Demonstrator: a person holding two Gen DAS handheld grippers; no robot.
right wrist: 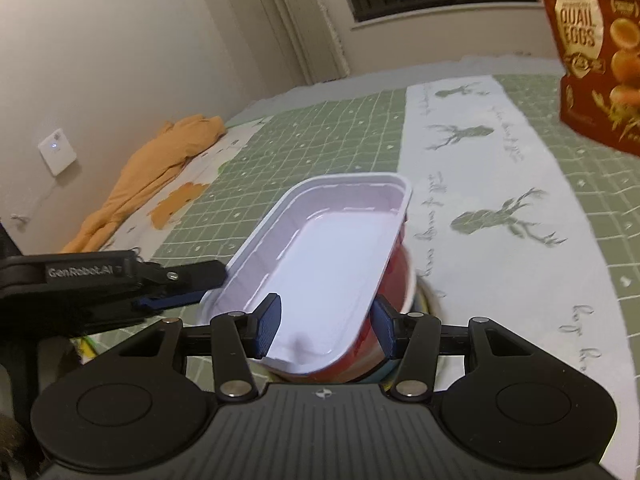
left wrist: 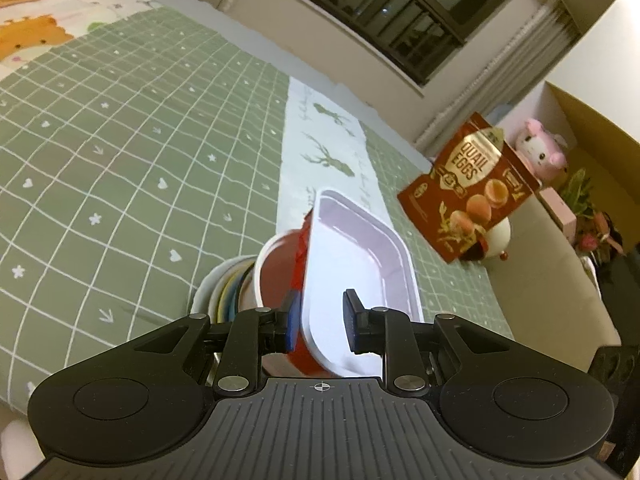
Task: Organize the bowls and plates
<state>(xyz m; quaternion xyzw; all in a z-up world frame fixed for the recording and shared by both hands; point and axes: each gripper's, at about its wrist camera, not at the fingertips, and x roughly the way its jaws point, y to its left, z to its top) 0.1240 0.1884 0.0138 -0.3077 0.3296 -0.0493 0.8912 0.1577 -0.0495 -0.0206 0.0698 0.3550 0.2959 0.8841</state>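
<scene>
green bedspread (left wrist: 120, 140) | left tool (left wrist: 320, 316), right tool (right wrist: 326, 326) straddle white tray (right wrist: 320, 248) rim

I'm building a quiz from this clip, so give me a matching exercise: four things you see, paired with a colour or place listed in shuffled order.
Things:
1. rectangular tray
2. bowl directly under the tray
3. quail eggs bag
4. crumpled cloth

Descriptions:
A. orange, lying at the far edge of the bed
B. white, between the fingers of both the left gripper and the right gripper
C. red outside, top of the stacked dishes
D. red-brown, standing upright

Pairs: 1-B, 2-C, 3-D, 4-A
</scene>
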